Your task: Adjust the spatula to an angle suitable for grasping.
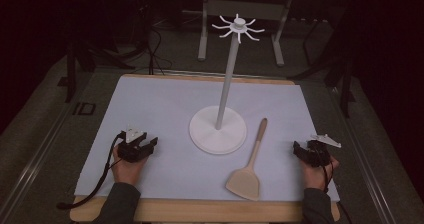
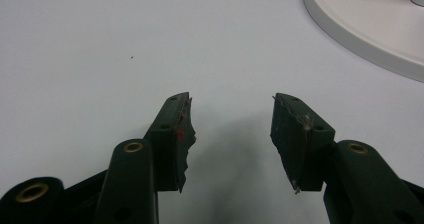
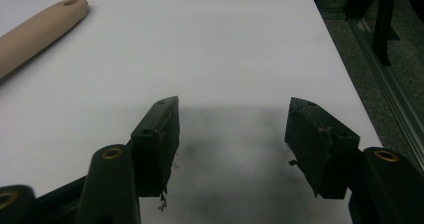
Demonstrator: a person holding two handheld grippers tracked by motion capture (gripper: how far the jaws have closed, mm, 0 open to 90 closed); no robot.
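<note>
Both-sided: left gripper (image 1: 145, 145) jaws spread, right gripper (image 1: 305, 151) jaws spread; spatula (image 1: 248, 168) untouched.

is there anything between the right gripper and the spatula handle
Nothing visible. The right gripper rests open on the white sheet, and only bare sheet lies between it and the wooden spatula. The white hook stand sits on the spatula's far side.

both claws (image 1: 150, 145) (image 1: 299, 148) apparently agape, empty
</note>
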